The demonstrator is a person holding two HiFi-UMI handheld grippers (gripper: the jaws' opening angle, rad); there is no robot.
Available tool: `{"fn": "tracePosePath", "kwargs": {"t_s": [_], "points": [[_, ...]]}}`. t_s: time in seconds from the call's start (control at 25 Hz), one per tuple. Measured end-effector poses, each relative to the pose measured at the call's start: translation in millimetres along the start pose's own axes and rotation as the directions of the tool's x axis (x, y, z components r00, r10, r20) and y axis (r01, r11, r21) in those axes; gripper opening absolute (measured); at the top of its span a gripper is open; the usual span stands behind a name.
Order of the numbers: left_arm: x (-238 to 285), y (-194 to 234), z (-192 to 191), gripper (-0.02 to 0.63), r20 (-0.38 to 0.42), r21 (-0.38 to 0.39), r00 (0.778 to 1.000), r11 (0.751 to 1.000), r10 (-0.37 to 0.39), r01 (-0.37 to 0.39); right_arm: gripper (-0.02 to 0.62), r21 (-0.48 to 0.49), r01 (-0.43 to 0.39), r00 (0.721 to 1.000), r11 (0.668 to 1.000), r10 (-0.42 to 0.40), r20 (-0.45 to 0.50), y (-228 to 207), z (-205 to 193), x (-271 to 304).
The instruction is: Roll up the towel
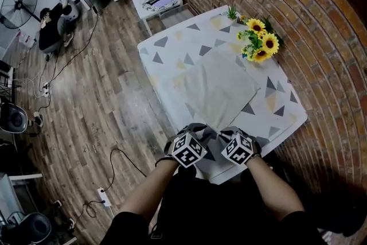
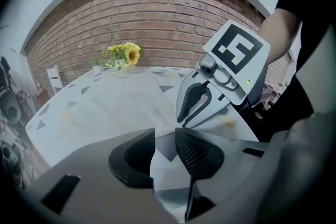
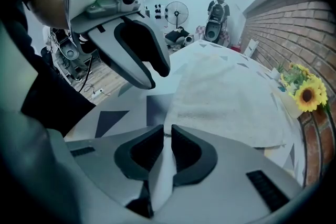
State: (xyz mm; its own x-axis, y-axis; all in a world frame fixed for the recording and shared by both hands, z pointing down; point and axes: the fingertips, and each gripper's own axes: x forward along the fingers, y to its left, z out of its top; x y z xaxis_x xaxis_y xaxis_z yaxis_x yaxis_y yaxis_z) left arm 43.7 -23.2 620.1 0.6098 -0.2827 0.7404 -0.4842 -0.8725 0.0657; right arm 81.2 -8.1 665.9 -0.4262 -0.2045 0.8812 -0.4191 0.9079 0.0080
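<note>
a table (image 1: 163, 54) was covered by a triangle-patterned cloth (image 1: 275, 103); a pale towel (image 1: 221, 86) was spread on it, sunflowers (image 1: 261, 40) placed near.

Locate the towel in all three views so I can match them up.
Head view: towel mid-table, frame centre.
Left gripper view: towel left of centre, beyond the jaws.
Right gripper view: towel centre-right, running away from the jaws.
Shared landmark: sunflowers by the brick wall.

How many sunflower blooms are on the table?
3, in one bunch by the wall: back bloom, right bloom, front bloom. More may be hidden.
</note>
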Motion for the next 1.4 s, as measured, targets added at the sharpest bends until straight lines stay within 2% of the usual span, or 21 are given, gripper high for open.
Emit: {"fn": "tracePosePath", "kwargs": {"t_s": [0.16, 0.36, 0.48, 0.64, 0.8, 0.84, 1.16, 1.4], "points": [[3.8, -2.6, -0.8, 0.132, -0.025, 0.041, 1.0, 0.999, 0.005, -0.004, 0.017, -0.015, -0.013, 1.0, 1.0, 0.013, 0.003, 3.9, -2.4, -1.8], [7.1, -7.6, -2.7, 0.132, -0.044, 0.092, 0.999, 0.996, 0.004, 0.0, 0.017, -0.012, 0.012, 0.999, 1.0, -0.012, 0.03, 4.0, -4.1, -6.9], [8.1, -9.0, -5.2, 0.132, -0.06, 0.091, 0.998, 0.996, 0.002, 0.004, 0.099, 0.004, 0.014, 1.0, 1.0, -0.014, 0.028, -2.3, -3.2, -4.1], [8.5, -8.5, -2.2, 0.132, -0.055, 0.087, 0.999, 0.996, 0.002, 0.003, 0.112, 0.002, -0.017, 1.0, 1.0, 0.017, 0.011, -3.7, -2.3, 2.2], [14.5, -7.5, -3.5, 0.132, -0.065, 0.101, 0.998, 0.995, -0.006, 0.012, 0.065, 0.005, -0.033, 0.999, 0.999, 0.033, 0.023, 0.1, -2.6, 1.4], [16.0, -7.6, -4.0, 0.132, -0.07, 0.107, 0.998, 0.994, -0.009, 0.016, 0.033, 0.005, -0.029, 0.999, 1.0, 0.029, 0.024, 0.6, -2.9, 0.6], [20.6, -11.5, -5.7, 0.141, -0.088, 0.17, 0.995, 0.984, -0.036, 0.051, 0.023, 0.015, -0.061, 0.995, 0.998, 0.06, 0.076, 6.5, 8.0, -16.0], [23.9, -19.4, -10.3, 0.141, -0.128, 0.296, 0.991, 0.953, -0.029, 0.066, 0.021, 0.028, -0.11, 0.99, 0.994, 0.107, 0.093, 22.9, 10.3, -26.4]]}}
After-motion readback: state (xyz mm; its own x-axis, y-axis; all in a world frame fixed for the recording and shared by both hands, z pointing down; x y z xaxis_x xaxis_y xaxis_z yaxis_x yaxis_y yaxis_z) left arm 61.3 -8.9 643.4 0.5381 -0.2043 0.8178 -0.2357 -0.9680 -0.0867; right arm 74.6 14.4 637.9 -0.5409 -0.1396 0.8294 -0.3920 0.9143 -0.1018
